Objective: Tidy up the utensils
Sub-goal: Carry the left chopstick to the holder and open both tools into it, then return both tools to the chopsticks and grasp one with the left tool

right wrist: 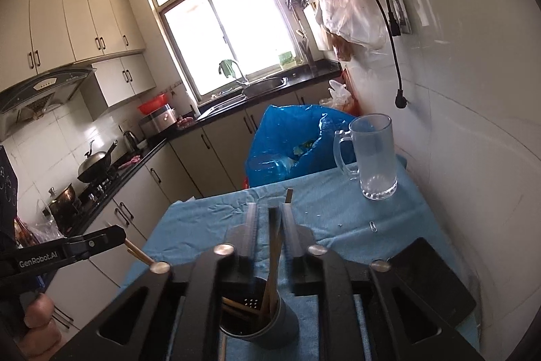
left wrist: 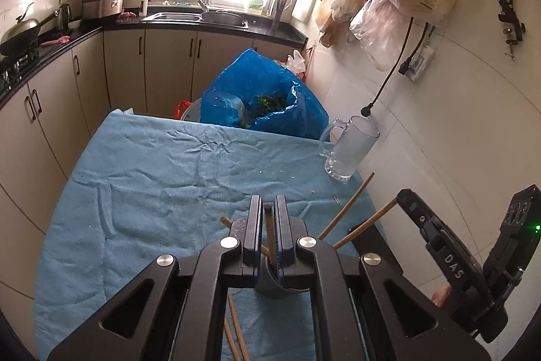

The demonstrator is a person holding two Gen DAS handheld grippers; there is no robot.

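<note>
Here my right claw (right wrist: 270, 219) is pinched nearly closed on slim brown wooden chopsticks (right wrist: 274, 246), their lower ends inside the dark cylindrical metal holder (right wrist: 270, 323) at bottom centre, so they stand upright. My left claw (left wrist: 268, 208) likewise clamps a chopstick (left wrist: 270, 235) over that holder. A clear glass mug (right wrist: 372, 154) waits at the right of the blue-clothed table (right wrist: 338, 208).

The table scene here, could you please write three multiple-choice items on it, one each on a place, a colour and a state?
1. Where does the glass mug stand?
A. far right corner of the table
B. inside the sink
C. on the stove

2. What colour is the table cloth?
A. red
B. light blue
C. white

3. What is in the glass mug?
A. chopsticks
B. nothing
C. spoons

Answers: 1 A, it stands on the cloth by the wall; 2 B, both views show blue; 3 B, its clear walls show no contents.
</note>
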